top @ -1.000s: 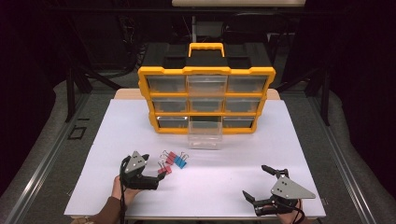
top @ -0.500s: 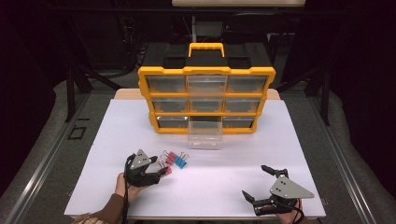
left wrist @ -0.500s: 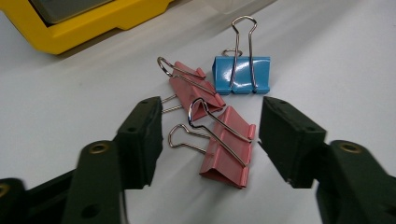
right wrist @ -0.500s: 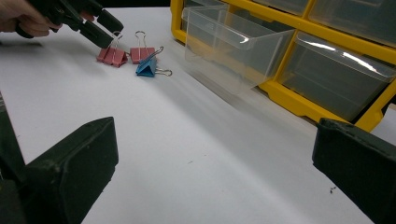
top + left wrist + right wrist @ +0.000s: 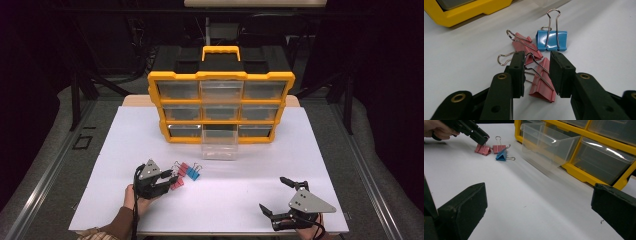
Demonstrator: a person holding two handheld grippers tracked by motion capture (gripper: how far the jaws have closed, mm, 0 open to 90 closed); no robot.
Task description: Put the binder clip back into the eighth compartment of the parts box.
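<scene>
A pink metal binder clip (image 5: 541,82) with wire handles lies near the desk's (image 5: 240,200) front-left edge, between the left gripper's (image 5: 537,73) closing fingers, not yet pinched. The right gripper's (image 5: 539,212) fingers gape wide. A clear plastic drawer (image 5: 219,142) juts empty from the yellow organiser (image 5: 221,107).

text: none readable
organizer (image 5: 220,77): no legible label or brand
binder clips (image 5: 551,40): plain, no print
drawers (image 5: 549,141): clear, unmarked
table sheet (image 5: 125,135): blank

The white table (image 5: 240,200) is bare between the two grippers, so a hand can pass there. Farther back, the yellow box (image 5: 220,107) and its pulled-out clear drawer (image 5: 219,145) block the way.
</scene>
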